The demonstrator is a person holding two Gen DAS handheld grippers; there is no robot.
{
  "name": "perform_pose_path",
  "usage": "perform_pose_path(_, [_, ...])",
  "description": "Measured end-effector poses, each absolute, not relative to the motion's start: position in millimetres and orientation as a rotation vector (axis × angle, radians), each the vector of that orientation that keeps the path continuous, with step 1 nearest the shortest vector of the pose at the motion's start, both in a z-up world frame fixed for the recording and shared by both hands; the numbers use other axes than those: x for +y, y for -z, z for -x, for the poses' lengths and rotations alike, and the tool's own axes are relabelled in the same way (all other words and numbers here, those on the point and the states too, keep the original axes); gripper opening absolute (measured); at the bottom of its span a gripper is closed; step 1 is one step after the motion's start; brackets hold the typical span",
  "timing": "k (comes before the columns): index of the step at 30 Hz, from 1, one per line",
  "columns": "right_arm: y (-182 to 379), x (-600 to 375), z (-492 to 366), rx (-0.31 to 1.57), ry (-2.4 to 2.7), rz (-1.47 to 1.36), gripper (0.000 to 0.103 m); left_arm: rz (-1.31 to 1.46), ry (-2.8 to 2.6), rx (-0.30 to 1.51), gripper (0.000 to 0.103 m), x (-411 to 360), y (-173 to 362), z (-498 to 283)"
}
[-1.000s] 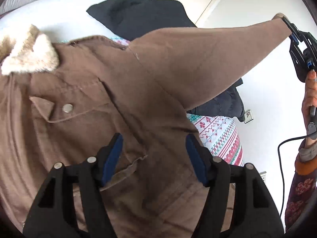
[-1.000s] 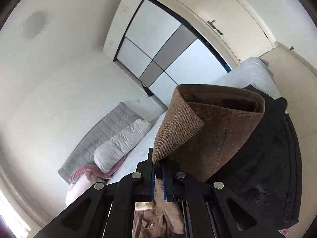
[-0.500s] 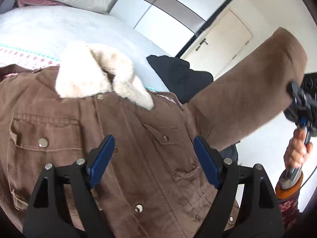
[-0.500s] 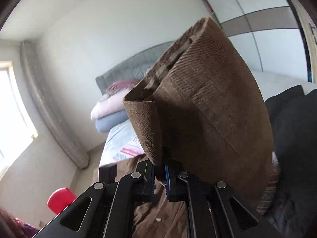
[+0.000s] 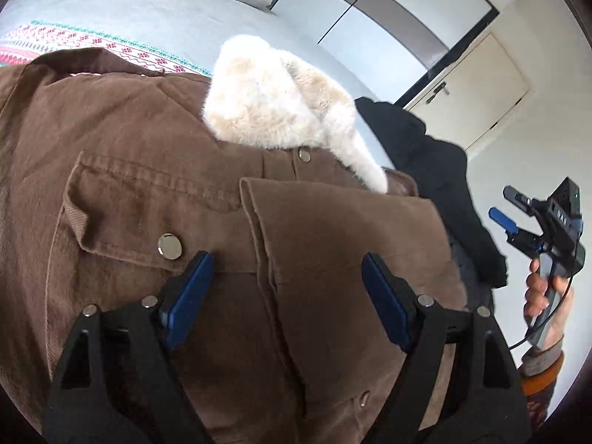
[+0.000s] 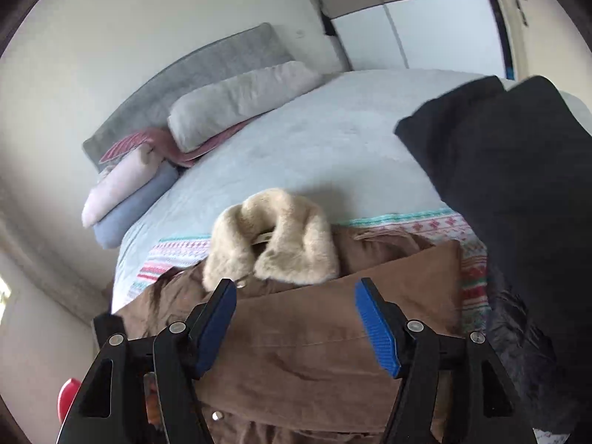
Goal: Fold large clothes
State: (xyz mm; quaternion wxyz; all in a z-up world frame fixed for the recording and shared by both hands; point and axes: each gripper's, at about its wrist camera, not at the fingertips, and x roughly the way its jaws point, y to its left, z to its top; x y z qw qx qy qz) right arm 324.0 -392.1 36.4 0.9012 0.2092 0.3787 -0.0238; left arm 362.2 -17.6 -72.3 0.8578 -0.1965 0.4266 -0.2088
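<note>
A brown corduroy jacket (image 5: 148,192) with a cream fur collar (image 5: 281,111) lies front-up on the bed. One sleeve (image 5: 344,244) lies folded across its chest, also seen in the right wrist view (image 6: 333,318). My left gripper (image 5: 285,296) is open and empty, just above the jacket and the folded sleeve. My right gripper (image 6: 296,318) is open and empty above the sleeve; it also shows in the left wrist view (image 5: 508,209), off the jacket's right side. The collar shows in the right wrist view (image 6: 277,236).
A black garment (image 6: 518,185) lies on the bed right of the jacket. A patterned blanket (image 6: 425,222) lies under the jacket on the grey bedspread (image 6: 314,140). Pillows (image 6: 236,100) and a headboard are at the far end. Wardrobe doors (image 5: 388,11) stand beyond.
My right gripper carried the sleeve over the jacket, let it go and opened; the sleeve now lies across the chest. My left gripper stayed open over the jacket.
</note>
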Motion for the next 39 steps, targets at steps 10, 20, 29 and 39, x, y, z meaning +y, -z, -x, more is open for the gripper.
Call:
perform_pose_path(10, [59.2, -475.9, -335.9, 0.883, 0.203, -0.585, 0.067, 0.200, 0.356, 0.634, 0.009, -45.7, 51.3, -344.5])
perform_pose_path(20, [49.9, -458.8, -314.0, 0.775, 0.188, -0.541, 0.064, 0.326, 0.248, 0.599, 0.031, -7.8, 39.5, -354.5])
perform_pose_path(29, [81.6, -414.5, -364.2, 0.878, 0.197, -0.283, 0.064, 0.127, 0.446, 0.869, 0.032, -70.4, 79.5, -367.4])
perform_pose_path(39, [62.0, -421.5, -383.8, 0.974, 0.266, -0.275, 0.064, 0.150, 0.485, 0.847, 0.069, -70.1, 71.1, -357.2])
